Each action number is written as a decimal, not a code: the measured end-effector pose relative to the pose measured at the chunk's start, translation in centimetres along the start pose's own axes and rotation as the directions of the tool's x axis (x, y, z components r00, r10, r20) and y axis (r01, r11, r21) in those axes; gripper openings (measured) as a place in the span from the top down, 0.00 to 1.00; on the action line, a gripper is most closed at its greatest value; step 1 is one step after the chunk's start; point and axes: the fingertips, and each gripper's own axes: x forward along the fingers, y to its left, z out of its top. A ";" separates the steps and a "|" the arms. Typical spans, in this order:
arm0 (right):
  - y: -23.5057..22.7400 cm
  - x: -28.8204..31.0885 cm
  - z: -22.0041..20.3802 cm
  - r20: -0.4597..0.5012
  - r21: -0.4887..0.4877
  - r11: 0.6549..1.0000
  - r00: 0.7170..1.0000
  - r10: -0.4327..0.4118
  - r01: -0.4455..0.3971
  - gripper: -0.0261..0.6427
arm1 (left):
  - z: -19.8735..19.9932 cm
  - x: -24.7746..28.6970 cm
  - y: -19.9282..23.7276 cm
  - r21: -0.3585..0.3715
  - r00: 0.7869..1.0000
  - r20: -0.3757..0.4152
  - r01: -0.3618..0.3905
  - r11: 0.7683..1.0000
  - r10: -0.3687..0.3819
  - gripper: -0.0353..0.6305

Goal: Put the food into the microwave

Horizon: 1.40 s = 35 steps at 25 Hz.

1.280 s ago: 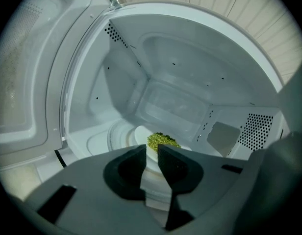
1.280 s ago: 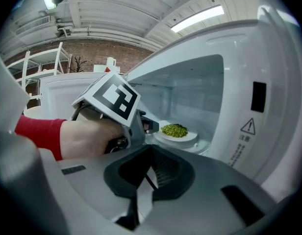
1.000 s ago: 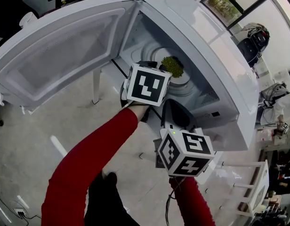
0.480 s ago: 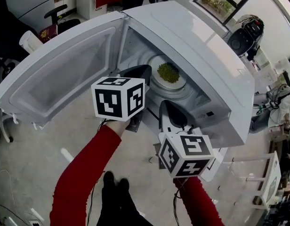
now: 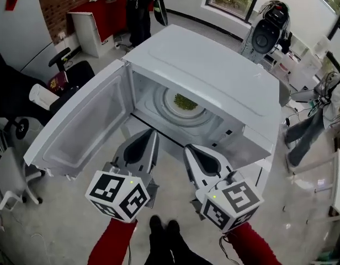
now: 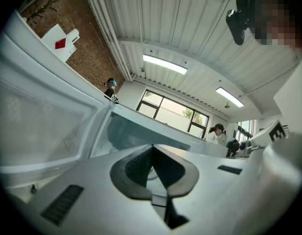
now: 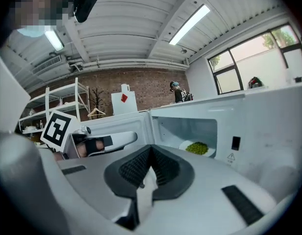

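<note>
A white microwave (image 5: 214,76) stands with its door (image 5: 76,131) swung wide to the left. Inside, a white plate of green food (image 5: 185,101) rests on the turntable, also seen in the right gripper view as green food (image 7: 196,147). My left gripper (image 5: 151,132) and right gripper (image 5: 188,148) hover side by side just outside the opening, pointing at it. Both are shut with nothing held: the left gripper (image 6: 152,149) and the right gripper (image 7: 151,150) show their pads pressed together. The left gripper's body (image 7: 99,143) shows beside the door in the right gripper view.
Black office chairs (image 5: 70,70) and a red cabinet (image 5: 104,15) stand at the left and back left. A grey machine (image 5: 266,35) is at the back right. My shoes (image 5: 164,225) show on the pale floor below the grippers. People stand far off by the windows.
The left gripper has drawn back out of the microwave, away from the plate, and dropped level with the right one. The head view has pulled back and up.
</note>
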 end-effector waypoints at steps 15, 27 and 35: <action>0.5 -9.1 -1.5 0.028 0.073 0.997 1.000 -0.002 0.000 0.94 | -2.3 -7.8 -5.4 0.040 0.997 -0.081 -0.015 0.999 0.018 0.93; 1.3 -12.9 -3.5 0.043 0.091 0.996 0.999 -0.021 0.017 0.94 | -2.6 -10.0 -9.3 0.095 0.996 -0.092 0.015 0.995 -0.006 0.93; 1.7 -14.1 -3.5 0.068 0.050 0.999 0.998 0.000 -0.003 0.94 | -3.8 -10.7 -10.6 0.073 0.994 -0.100 0.049 0.996 -0.041 0.93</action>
